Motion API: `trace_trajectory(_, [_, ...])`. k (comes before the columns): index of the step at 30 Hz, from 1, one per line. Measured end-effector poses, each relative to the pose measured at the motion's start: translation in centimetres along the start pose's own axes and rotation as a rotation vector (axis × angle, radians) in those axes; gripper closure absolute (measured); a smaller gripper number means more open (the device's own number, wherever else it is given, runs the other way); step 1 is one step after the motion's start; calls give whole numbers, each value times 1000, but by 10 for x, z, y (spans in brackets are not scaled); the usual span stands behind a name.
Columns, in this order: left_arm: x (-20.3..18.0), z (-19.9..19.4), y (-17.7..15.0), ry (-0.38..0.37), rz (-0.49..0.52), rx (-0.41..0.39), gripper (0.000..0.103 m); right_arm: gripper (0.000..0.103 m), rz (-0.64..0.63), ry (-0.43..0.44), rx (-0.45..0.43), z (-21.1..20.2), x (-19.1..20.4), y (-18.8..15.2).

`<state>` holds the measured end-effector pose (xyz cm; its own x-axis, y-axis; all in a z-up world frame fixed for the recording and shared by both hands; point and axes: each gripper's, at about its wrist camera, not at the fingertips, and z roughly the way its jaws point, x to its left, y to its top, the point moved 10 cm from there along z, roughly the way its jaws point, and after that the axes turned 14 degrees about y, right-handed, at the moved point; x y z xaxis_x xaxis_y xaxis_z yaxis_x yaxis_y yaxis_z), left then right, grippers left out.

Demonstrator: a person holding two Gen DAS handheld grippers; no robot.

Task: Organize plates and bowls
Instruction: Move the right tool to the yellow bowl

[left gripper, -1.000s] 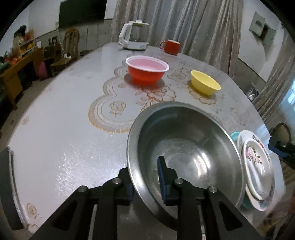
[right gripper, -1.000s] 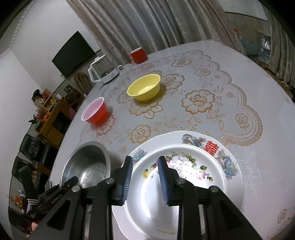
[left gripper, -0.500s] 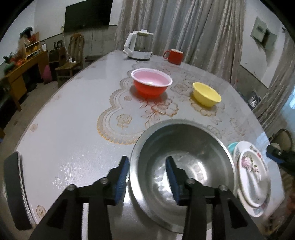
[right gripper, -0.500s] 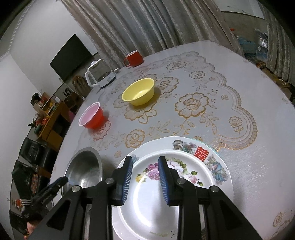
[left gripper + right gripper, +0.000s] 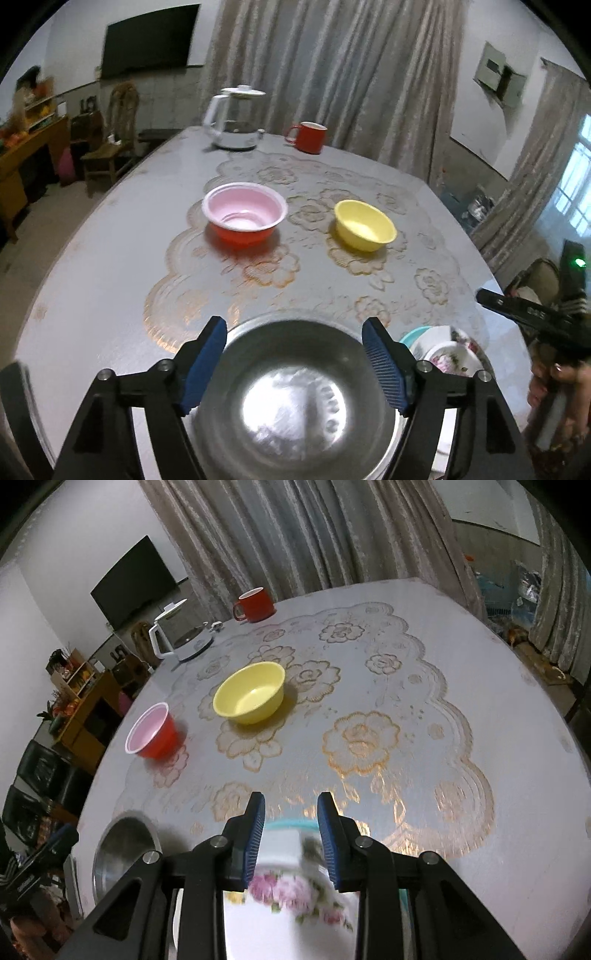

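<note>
Two bowls (image 5: 245, 218) beyond left claw (image 5: 294, 365)

Place: a lived-in home, a dining and sitting room in one.
Bench: a large round bench (image 5: 110, 236) under a grey cover with gold flower patterns.
Tableware: a white electric kettle (image 5: 236, 120), a red ceramic mug (image 5: 309, 137), a pink-lined red plastic bowl (image 5: 244, 214) and a yellow plastic bowl (image 5: 364, 225) stand on it.
Walls: long beige pleated curtains (image 5: 332, 66); a black flat television (image 5: 147, 37) hangs beside them.
Furniture: a carved wooden chair (image 5: 110, 147) and a yellow wooden shelf cabinet (image 5: 81, 709) with oddments stand along the wall.
</note>
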<state>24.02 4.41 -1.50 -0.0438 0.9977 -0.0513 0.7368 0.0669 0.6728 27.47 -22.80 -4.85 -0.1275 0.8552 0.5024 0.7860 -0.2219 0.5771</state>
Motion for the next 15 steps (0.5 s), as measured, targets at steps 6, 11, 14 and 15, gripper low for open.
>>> trace_trajectory(6, [-25,15,15,-31,28,24,22,74,15,8,24,26,-10,24])
trace_trajectory(11, [-36,36,32,-34,9,60,22,73,44,25,38,51,-16,41])
trace_trajectory(14, [-46,48,44,-32,25,70,22,73,53,29,44,63,-17,51])
trace_trajectory(15, [-50,53,48,-16,36,71,21,73,52,28,45,68,-17,55])
